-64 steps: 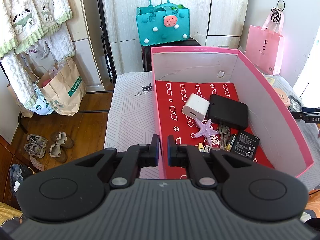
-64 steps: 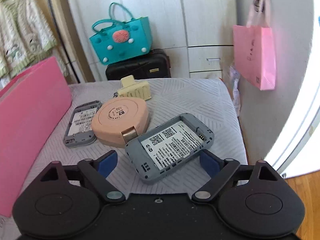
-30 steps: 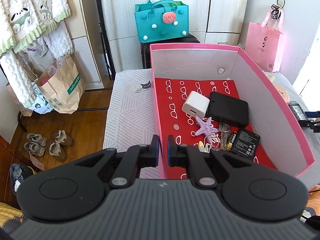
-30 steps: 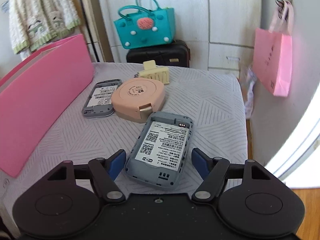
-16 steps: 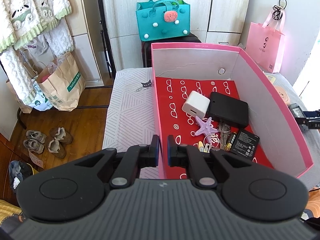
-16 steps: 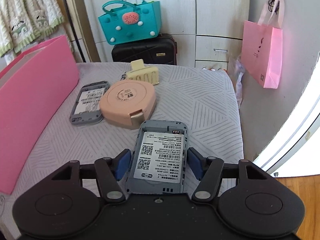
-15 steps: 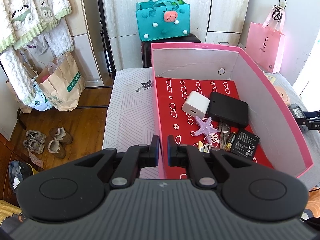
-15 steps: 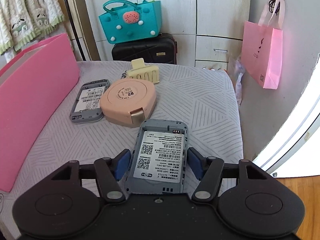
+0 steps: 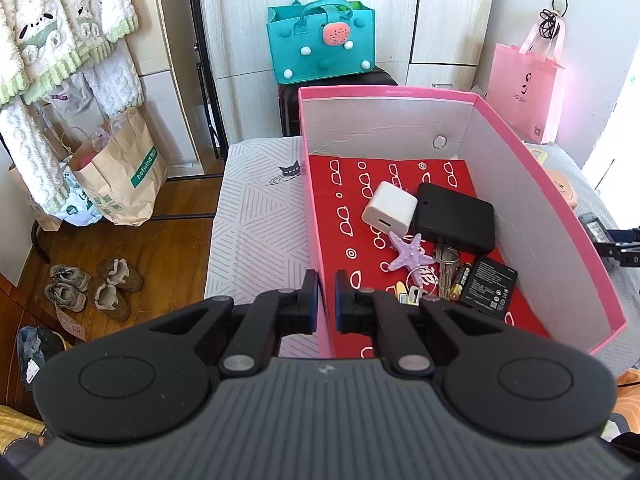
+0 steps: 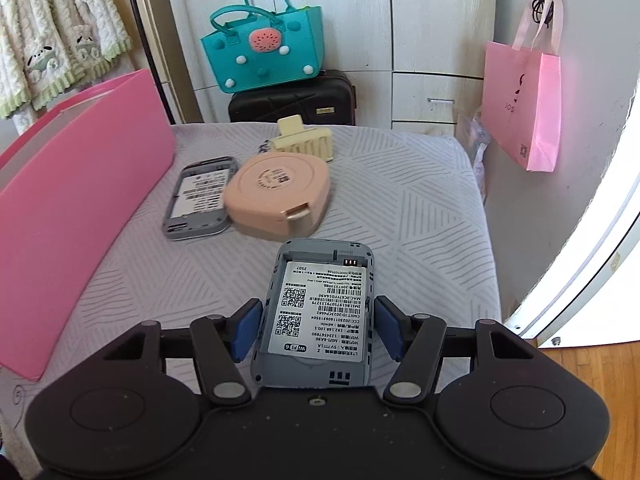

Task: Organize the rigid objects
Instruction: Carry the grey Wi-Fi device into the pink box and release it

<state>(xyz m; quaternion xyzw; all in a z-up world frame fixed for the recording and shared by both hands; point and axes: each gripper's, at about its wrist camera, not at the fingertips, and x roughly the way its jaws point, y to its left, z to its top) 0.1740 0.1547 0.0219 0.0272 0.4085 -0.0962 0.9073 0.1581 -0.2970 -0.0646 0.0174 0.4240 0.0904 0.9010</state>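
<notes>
My left gripper [image 9: 327, 300] is shut on the left wall of the pink box [image 9: 532, 200], whose edge runs between the pads. On the box's red floor lie a white charger [image 9: 390, 210], a black case [image 9: 456, 218], a purple starfish [image 9: 408, 254], a flat black battery [image 9: 488, 288] and small bits. My right gripper [image 10: 318, 308] has its jaws closing on an open grey router shell [image 10: 324, 276], label side up on the bed; the blue pads [image 10: 248, 328] meet its long sides.
Beyond the held shell lie a peach round case [image 10: 276, 196], a second grey shell [image 10: 200, 204] and a cream hair clip [image 10: 302, 142]. The pink box's outer wall [image 10: 80, 184] stands at the left. The bed's edge drops off at the right.
The right gripper's jaws have narrowed from well apart to touching the grey shell, which now lines up straight between them. The left gripper and the box have not moved.
</notes>
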